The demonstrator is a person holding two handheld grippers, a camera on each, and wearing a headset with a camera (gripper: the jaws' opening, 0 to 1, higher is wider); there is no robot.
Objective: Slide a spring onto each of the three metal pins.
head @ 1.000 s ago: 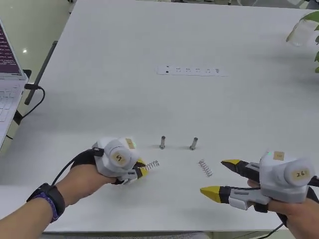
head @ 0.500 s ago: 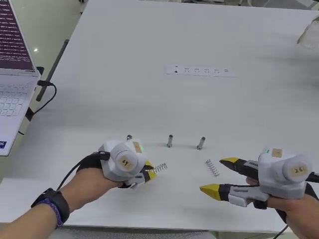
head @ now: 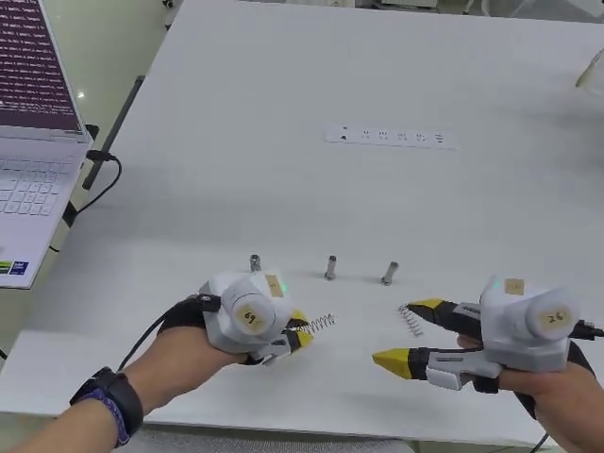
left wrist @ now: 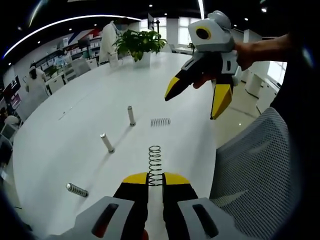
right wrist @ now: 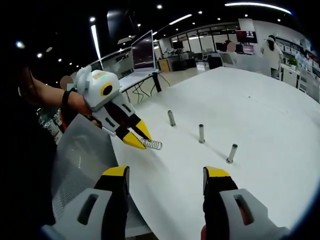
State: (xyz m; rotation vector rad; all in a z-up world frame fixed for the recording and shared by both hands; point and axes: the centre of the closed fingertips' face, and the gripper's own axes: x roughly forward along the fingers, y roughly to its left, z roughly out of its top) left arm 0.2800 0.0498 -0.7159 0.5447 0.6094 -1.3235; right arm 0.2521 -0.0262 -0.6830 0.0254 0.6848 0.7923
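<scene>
Laptop (head: 28,142) at far left of table (head: 236,142). Left gripper (head: 299,337) clenched on one end of held spring (head: 321,324); the rest sticks out past the tips. Behind it stand three upright pins in a row: left pin (head: 255,263), middle pin (head: 330,268), right pin (head: 389,275). Right gripper view shows fitted spring (right wrist: 171,118) on left pin, too small to tell in head view. Loose spring (head: 411,321) lies flat near right pin, beside right gripper (head: 402,332), jaws spread, empty

Three pins (head: 255,263) (head: 330,268) (head: 390,274), three springs (left wrist: 155,165) (left wrist: 160,121) (left wrist: 76,190), two grippers (head: 300,338) (head: 401,332), one laptop (head: 28,142), one power strip (head: 389,138).
</scene>
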